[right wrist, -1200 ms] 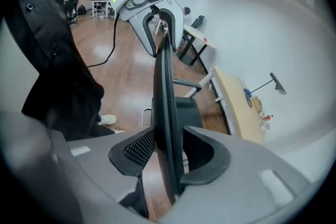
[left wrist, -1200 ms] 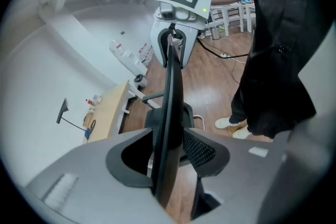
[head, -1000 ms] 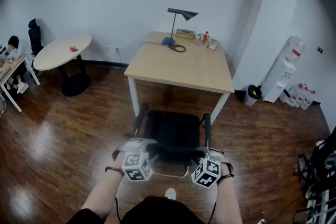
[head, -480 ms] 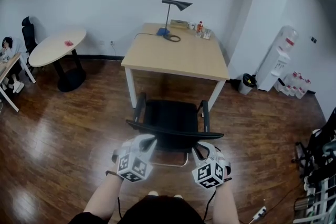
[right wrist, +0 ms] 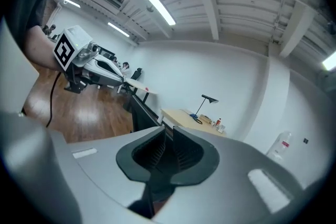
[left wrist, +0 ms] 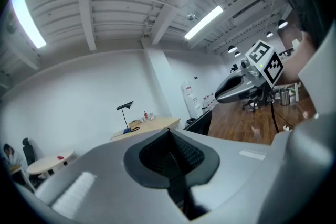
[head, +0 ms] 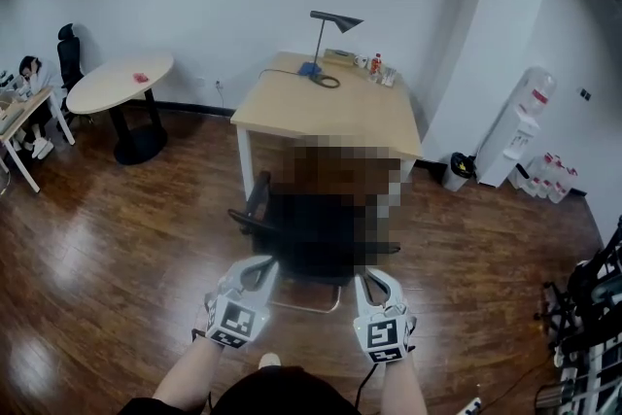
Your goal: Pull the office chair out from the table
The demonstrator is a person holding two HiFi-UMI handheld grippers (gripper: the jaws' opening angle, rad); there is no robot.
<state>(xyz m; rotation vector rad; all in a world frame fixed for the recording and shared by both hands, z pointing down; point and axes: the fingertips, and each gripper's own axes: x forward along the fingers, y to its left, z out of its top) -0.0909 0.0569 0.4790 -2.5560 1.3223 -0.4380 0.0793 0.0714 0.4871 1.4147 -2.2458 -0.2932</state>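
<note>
**Chair's on the near side of the table, both grippers off it**

The office chair (head: 275, 228) sits just on the near side of the wooden table (head: 330, 117). Its left armrest runs up close to the table's near edge, beside the near-left leg. The middle of the chair can't be made out, so I can't tell how much gap there is between seat and table edge.

The left gripper (head: 260, 267) is clenched tight with nothing in it. The right gripper (head: 372, 279) is closing, with a thin slit between the pads and nothing in it either. Both tips hang just beside the near edge of the chair's back, one toward each end. From each gripper's own view the black back edge lies off to the side of the jaws, not between them.

There's a fair bit of room to move:
- **Left:** open wood floor (head: 126, 248) runs from the chair to the round table (head: 121, 83) at the far left, well apart from the chair.
- **Right:** bare floor reaches a small bin (head: 457, 172) and a water dispenser (head: 525, 126) against the wall.
- **Near right:** a metal rack (head: 583, 326) takes up the corner.
- **Near side:** the person stands directly behind the chair.

A desk lamp (head: 338, 20) stands at the table's far edge, with some small items beside it.
</note>
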